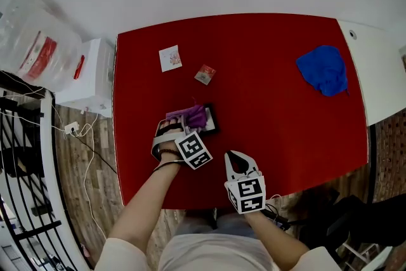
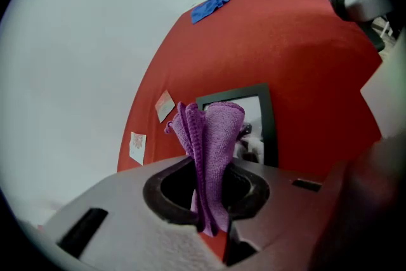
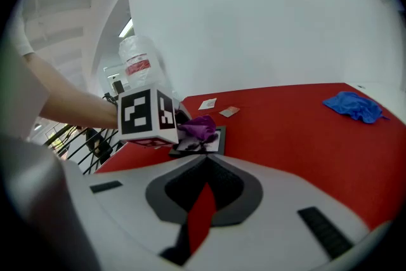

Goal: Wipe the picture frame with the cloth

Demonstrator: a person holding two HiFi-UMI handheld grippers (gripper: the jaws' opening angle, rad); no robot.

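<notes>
L gripper [image 1: 178,127] pinches cloth [image 2: 213,136]. Frame [image 2: 271,130] lies just far of its jaws, under the cloth. R gripper [image 1: 239,161] is closed, empty, nearer-right.

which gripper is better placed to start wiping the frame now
Left. The left gripper is shut on the purple cloth, held right over the picture frame. The right gripper is shut on nothing and sits nearer the front edge of the red table, off the frame.
</notes>
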